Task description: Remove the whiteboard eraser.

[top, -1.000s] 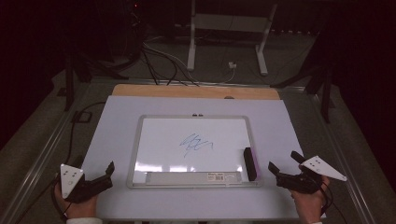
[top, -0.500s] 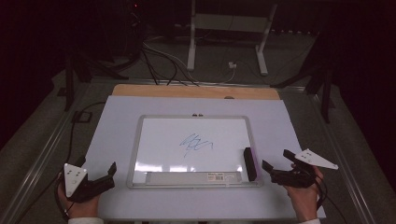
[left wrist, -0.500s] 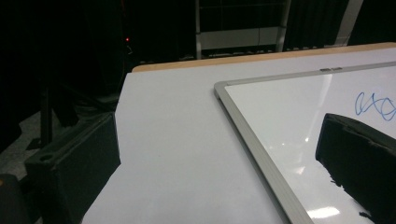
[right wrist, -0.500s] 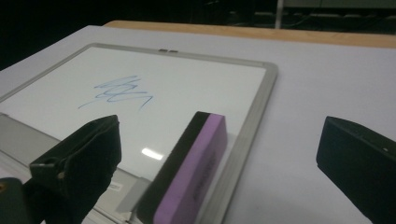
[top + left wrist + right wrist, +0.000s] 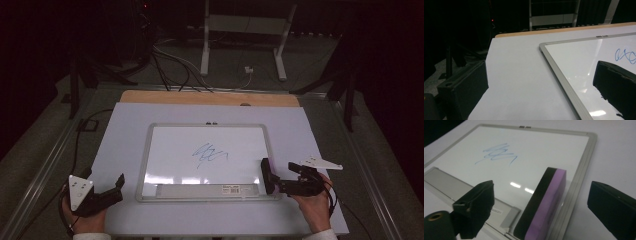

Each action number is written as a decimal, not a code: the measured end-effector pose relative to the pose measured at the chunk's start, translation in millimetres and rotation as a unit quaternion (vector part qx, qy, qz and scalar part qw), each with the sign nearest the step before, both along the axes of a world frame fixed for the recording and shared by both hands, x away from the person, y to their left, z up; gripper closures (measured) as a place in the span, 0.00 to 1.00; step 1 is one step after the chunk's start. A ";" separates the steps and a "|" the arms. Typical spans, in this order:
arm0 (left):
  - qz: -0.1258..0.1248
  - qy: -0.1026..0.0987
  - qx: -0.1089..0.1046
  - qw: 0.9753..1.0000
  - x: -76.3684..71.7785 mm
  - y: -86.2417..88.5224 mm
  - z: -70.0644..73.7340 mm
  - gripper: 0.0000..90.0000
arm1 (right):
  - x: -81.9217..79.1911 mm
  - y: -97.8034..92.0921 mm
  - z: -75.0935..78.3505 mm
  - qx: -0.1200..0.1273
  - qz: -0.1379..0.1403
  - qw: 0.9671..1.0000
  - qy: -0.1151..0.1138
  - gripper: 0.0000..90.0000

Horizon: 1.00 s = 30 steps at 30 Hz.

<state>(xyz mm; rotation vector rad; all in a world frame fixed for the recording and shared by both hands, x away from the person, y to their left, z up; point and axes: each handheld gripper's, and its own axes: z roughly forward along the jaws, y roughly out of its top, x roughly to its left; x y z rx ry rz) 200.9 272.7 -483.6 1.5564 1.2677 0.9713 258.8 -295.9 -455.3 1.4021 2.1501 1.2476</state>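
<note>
The right claw [image 5: 541, 202] gapes wide around the black-and-purple block eraser [image 5: 544, 202] at the silver-framed whiteboard's [image 5: 145, 160] right edge, seemingly to seize it, while the left claw [image 5: 107, 187] rests wide left of it

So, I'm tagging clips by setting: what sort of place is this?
Probably a lab or recording workspace: a whiteboard on a white-covered table, loose cables on the floor, a metal stand behind, dark surroundings.

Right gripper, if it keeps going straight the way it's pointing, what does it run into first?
Most likely the eraser: it stands on edge on the whiteboard, lined up between the open jaws of the right gripper, with nothing nearer in that line.
</note>
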 end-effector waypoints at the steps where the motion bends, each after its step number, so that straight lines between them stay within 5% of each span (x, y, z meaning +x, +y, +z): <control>1: 0.000 0.000 0.000 1.000 0.0 0.0 0.0 0.01 | 1.0 1.6 -0.5 -0.004 0.002 1.000 0.002 0.15; 7: 0.000 0.002 0.002 1.000 0.4 -0.1 -0.4 0.01 | 5.2 6.9 -1.3 -0.016 0.000 1.000 0.019 0.37; 8: 0.000 0.001 0.002 1.000 0.4 -0.3 -0.4 0.01 | 6.5 8.1 -3.3 -0.018 0.007 0.999 0.026 0.48; 13: 0.001 0.000 0.005 1.000 0.1 -0.7 0.1 0.01 | 8.9 7.5 -11.7 -0.033 -0.004 0.998 0.048 0.60; 21: -0.001 0.002 0.007 1.000 1.0 -1.8 -0.5 0.01 | 12.7 3.3 -17.4 -0.024 -0.010 0.997 0.071 0.60; 30: 0.000 0.001 0.008 1.000 0.7 -1.9 -0.1 0.01 | 16.8 8.8 -23.6 -0.006 -0.002 0.995 0.102 0.50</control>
